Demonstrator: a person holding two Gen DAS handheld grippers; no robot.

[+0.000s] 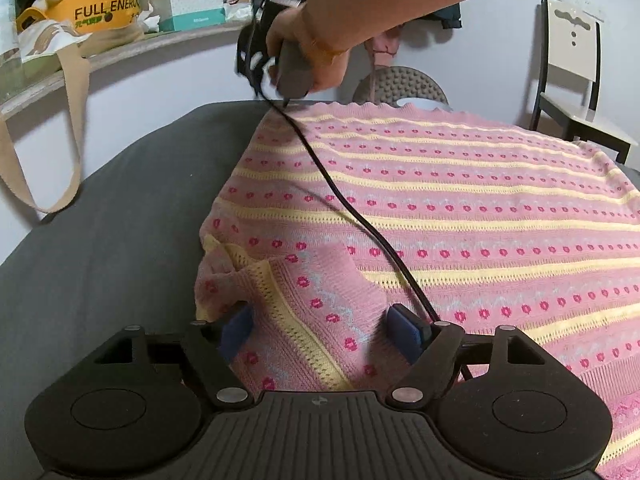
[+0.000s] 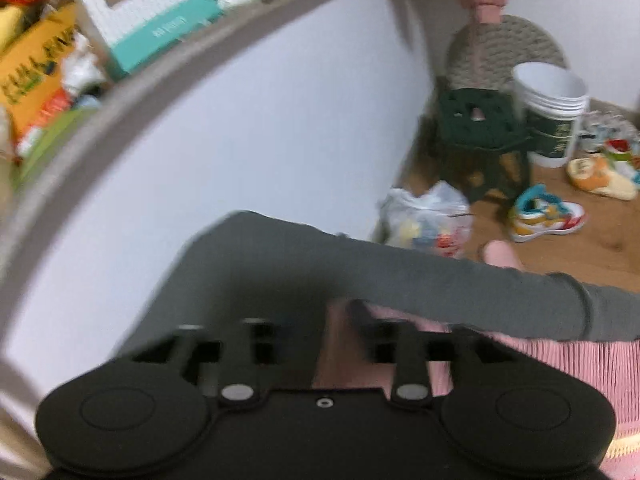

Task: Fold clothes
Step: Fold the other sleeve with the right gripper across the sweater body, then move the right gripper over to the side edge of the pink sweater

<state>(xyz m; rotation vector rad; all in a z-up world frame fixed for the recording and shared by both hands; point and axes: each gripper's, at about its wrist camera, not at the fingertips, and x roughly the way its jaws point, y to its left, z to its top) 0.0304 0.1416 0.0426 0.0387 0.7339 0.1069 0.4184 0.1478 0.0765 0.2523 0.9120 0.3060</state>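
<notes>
A pink knitted sweater (image 1: 460,208) with yellow stripes and red flowers lies spread on a dark grey bed (image 1: 120,240). My left gripper (image 1: 324,328) is open, its blue pads (image 1: 404,330) on either side of a folded-over sleeve part at the sweater's near left corner. My right gripper (image 1: 260,64), held in a hand, is at the sweater's far edge. In the right wrist view, which is blurred, the right gripper (image 2: 340,320) looks closed on the pink hem (image 2: 560,364) near the bed's far edge (image 2: 360,264).
A black cable (image 1: 352,208) runs across the sweater. A shelf (image 1: 120,44) with boxes and a bag stands by the wall on the left. A chair (image 1: 572,80) is at the right. On the floor are a stool (image 2: 480,136), a bucket (image 2: 552,112), shoes (image 2: 544,216) and a plastic bag (image 2: 428,220).
</notes>
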